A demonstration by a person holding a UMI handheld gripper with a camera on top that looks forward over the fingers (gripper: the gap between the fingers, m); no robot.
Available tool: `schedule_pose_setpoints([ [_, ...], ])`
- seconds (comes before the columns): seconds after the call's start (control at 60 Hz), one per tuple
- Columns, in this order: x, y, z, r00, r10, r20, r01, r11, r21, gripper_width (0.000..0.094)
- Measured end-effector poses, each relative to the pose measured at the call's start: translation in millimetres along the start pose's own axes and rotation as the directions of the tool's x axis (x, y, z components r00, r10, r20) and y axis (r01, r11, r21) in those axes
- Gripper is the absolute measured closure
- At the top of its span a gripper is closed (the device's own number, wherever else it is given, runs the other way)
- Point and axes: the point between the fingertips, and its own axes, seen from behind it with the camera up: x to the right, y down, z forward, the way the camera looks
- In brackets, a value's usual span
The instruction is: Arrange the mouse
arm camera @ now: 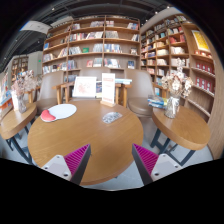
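Note:
My gripper point(110, 152) is open and empty, with its magenta pads point(76, 158) spread wide over the near edge of a round wooden table point(90, 135). A small grey object point(111, 117) lies near the middle of the table, well beyond the fingers; I cannot tell whether it is the mouse. A white round mat or plate point(63, 111) lies at the left of the table with a red object point(47, 116) at its left edge. Nothing stands between the fingers.
Two upright white sign cards point(86, 87) point(108, 89) stand at the table's far edge. Chairs point(141, 96) stand behind the table. Side tables with flower vases stand at the right point(175, 101) and left point(20, 100). Bookshelves point(95, 45) line the walls.

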Motion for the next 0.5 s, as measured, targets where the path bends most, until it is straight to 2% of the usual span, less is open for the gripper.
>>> schedule_pose_setpoints([
  [0.167,-4.7,3.0,41.2,0.999,-0.041,0.003,0.041,0.997,-0.072,0.0084],
  [0.383,-19.8,1.5,84.7,0.999,-0.006,0.032,0.011,0.986,-0.165,0.0084],
  [0.5,-21.2,-6.9,114.7,1.0,-0.004,0.029,0.009,0.981,-0.192,0.0083],
])
